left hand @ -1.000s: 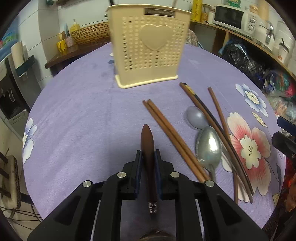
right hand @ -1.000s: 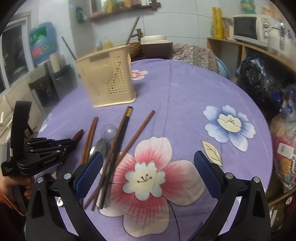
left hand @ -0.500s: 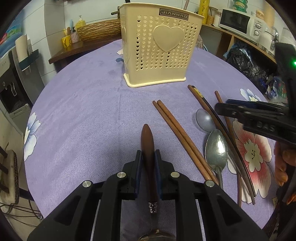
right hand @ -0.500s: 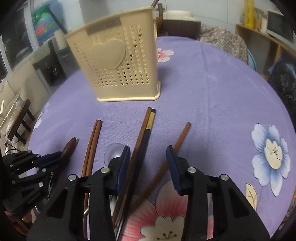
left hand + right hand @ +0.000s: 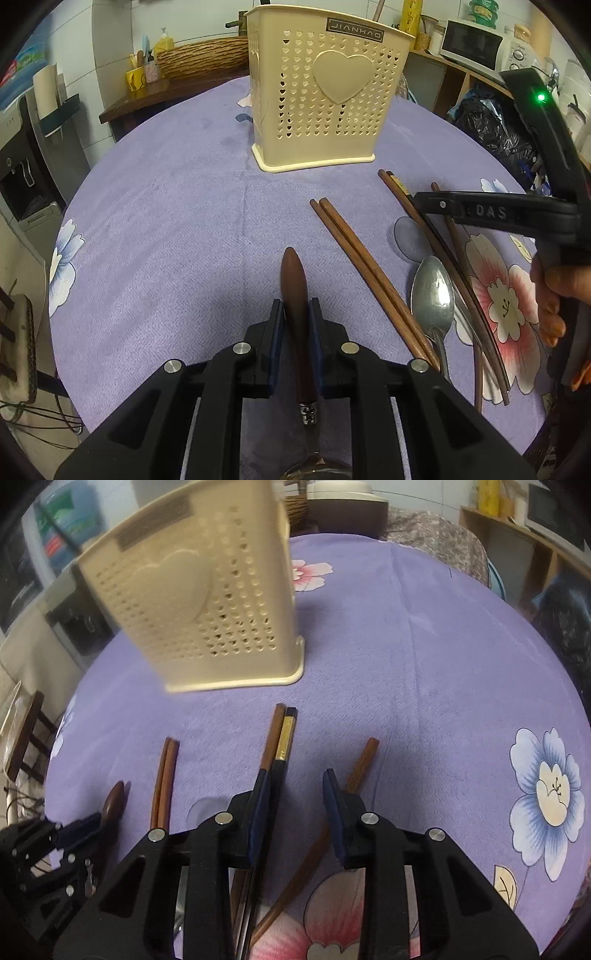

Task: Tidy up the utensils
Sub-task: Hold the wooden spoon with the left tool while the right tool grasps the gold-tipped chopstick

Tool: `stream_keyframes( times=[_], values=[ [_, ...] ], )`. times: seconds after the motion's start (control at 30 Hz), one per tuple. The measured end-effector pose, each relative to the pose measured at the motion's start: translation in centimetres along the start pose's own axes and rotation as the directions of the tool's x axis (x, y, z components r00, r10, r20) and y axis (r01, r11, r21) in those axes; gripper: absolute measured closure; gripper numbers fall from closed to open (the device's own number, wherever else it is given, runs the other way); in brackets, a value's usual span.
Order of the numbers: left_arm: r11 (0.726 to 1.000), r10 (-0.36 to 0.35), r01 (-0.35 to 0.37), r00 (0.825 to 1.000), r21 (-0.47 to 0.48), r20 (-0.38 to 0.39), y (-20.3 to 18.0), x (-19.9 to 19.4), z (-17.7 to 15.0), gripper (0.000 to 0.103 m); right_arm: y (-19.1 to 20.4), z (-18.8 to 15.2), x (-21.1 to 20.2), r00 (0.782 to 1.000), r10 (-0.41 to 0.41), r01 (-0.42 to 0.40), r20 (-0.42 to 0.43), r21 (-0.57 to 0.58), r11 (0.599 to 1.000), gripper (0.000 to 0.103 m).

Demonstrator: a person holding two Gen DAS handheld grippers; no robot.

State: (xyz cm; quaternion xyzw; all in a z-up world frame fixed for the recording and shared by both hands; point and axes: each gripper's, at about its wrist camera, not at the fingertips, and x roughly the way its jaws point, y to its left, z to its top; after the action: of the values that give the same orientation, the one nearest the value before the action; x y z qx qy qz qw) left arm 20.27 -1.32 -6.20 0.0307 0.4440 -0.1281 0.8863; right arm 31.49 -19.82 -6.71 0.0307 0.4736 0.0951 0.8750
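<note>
My left gripper (image 5: pixel 296 312) is shut on the brown wooden handle of a spoon (image 5: pixel 293 284), held low over the purple tablecloth. A cream perforated utensil holder (image 5: pixel 321 99) stands upright ahead of it; it also shows in the right wrist view (image 5: pixel 207 609). My right gripper (image 5: pixel 295 786) is open, low over a dark chopstick pair (image 5: pixel 280 742), with a single brown chopstick (image 5: pixel 364 762) just outside its right finger. Another brown chopstick pair (image 5: pixel 362 266) and two metal spoons (image 5: pixel 432 295) lie on the cloth. The right gripper's body (image 5: pixel 498 212) shows in the left wrist view.
The round table has a purple flowered cloth (image 5: pixel 166 221). A woven basket (image 5: pixel 199 55) and a microwave (image 5: pixel 476 44) stand on counters behind. A black bag (image 5: pixel 495 125) lies at the right. A wooden stool (image 5: pixel 26 734) stands beyond the table's left edge.
My right gripper has moved forward and down over the dark chopsticks and narrowed its opening. My left gripper has edged toward the holder with the spoon handle in it.
</note>
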Motion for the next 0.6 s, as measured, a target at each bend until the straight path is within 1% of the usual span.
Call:
stream_keyframes(
  times=[0.03, 0.1, 0.17, 0.3, 0.4, 0.6],
  values=[
    [1.000, 0.001, -0.001, 1.000, 0.001, 0.001, 0.0, 0.0, 0.0, 0.087, 0.1, 0.1, 0.1, 1.000, 0.003, -0.003, -0.004, 0.001, 1.000, 0.073],
    [1.000, 0.001, -0.001, 1.000, 0.005, 0.000, 0.0, 0.0, 0.0, 0.086, 0.9, 0.2, 0.4, 1.000, -0.011, 0.010, -0.011, -0.032, 0.999, 0.073],
    [1.000, 0.000, 0.000, 1.000, 0.007, 0.000, 0.0, 0.0, 0.0, 0.086, 1.6, 0.2, 0.5, 0.999, -0.040, 0.039, -0.007, -0.065, 0.997, 0.073],
    [1.000, 0.002, -0.002, 1.000, 0.009, -0.003, -0.1, 0.1, 0.2, 0.083, 1.3, 0.8, 0.8, 0.999, -0.039, 0.039, -0.009, -0.035, 0.999, 0.073],
    [1.000, 0.006, -0.006, 1.000, 0.010, -0.007, -0.2, 0.2, 0.4, 0.078, 1.5, 1.2, 1.0, 0.999, -0.047, 0.047, -0.013, -0.033, 0.998, 0.073],
    [0.999, 0.024, -0.024, 1.000, 0.030, -0.015, -0.5, 1.0, 1.4, 0.078, 2.3, 0.8, 1.0, 0.998, -0.069, 0.069, -0.001, -0.031, 0.997, 0.072]
  ],
)
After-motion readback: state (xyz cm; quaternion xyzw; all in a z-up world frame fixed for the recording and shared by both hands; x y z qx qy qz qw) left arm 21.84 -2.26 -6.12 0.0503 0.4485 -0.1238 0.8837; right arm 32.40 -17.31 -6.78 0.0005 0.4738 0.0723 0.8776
